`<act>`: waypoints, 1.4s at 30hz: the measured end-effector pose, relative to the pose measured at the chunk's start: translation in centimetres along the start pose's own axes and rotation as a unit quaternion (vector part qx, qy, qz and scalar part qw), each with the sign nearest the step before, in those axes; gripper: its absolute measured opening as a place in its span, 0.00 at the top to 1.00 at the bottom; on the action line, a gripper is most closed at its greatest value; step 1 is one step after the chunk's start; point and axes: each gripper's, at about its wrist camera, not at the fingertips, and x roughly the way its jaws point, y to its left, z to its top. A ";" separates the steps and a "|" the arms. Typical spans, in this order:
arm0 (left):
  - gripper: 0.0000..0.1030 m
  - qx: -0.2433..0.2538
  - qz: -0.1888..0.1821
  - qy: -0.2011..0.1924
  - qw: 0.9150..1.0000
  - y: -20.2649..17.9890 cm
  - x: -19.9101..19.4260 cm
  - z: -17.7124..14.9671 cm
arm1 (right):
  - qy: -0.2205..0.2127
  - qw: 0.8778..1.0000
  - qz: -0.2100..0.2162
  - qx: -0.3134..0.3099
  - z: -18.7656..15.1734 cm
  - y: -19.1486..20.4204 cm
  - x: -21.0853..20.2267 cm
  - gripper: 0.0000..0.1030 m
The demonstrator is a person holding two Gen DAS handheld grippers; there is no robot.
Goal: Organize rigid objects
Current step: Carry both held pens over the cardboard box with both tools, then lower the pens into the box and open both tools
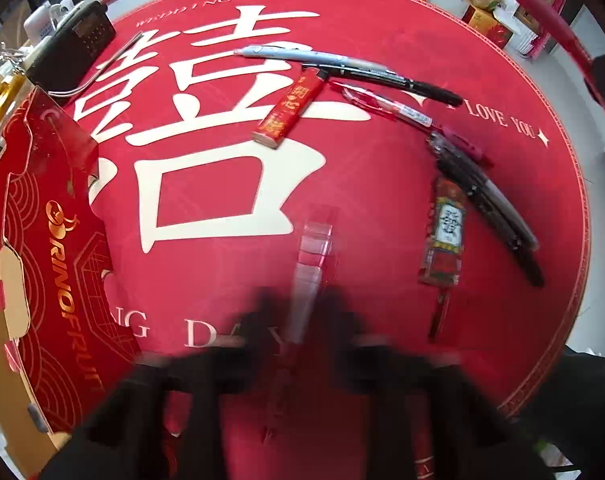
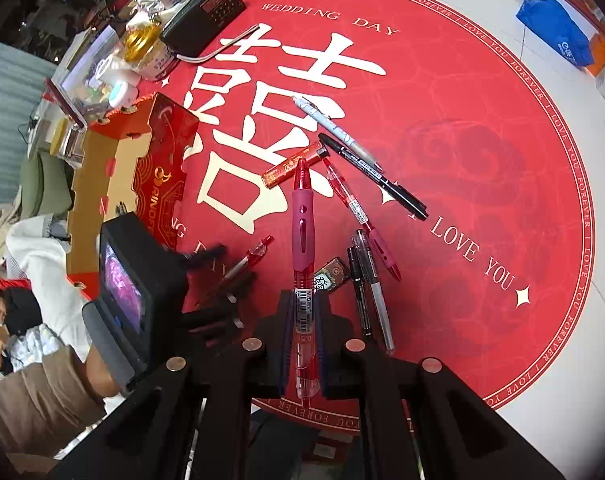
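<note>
My right gripper (image 2: pixel 304 320) is shut on a red pen with a pink grip (image 2: pixel 302 236), which points away over the red round mat (image 2: pixel 482 120). My left gripper (image 1: pixel 298 312), blurred, is shut on a clear red pen (image 1: pixel 314 256); the right wrist view shows that pen (image 2: pixel 258 254) between its fingers (image 2: pixel 218 280). On the mat lie a silver pen (image 1: pixel 310 54), a black marker (image 1: pixel 394 82), a red lighter (image 1: pixel 290 108), another red pen (image 1: pixel 402 110), two dark markers (image 1: pixel 486 204) and a patterned lighter (image 1: pixel 444 228).
An open red cardboard box (image 1: pixel 54 240) stands at the mat's left edge. Behind it are a black radio (image 1: pixel 78 40) with a thin metal rod, a gold-lidded jar (image 2: pixel 146 48) and clutter. A person (image 2: pixel 6 312) sits at far left. White floor (image 2: pixel 562 340) rings the mat.
</note>
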 end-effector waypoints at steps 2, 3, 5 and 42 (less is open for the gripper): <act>0.87 -0.043 -0.022 0.017 0.999 0.4 -0.1 -0.2 | -0.004 1.000 0.004 0.001 0.0 0.0 -0.1 0.89; 0.87 -0.068 -0.028 0.017 0.997 0.6 -0.4 -0.5 | -0.006 1.000 0.006 0.000 0.0 0.0 -0.1 0.89; 0.87 -0.115 -0.034 0.010 0.993 1.1 -1.5 -0.9 | -0.009 1.000 0.009 -0.002 0.0 0.1 -0.2 0.89; 0.87 -0.522 0.141 -0.076 0.837 20.2 -16.3 -11.6 | 0.007 0.963 0.056 -0.264 3.9 27.1 5.4 0.89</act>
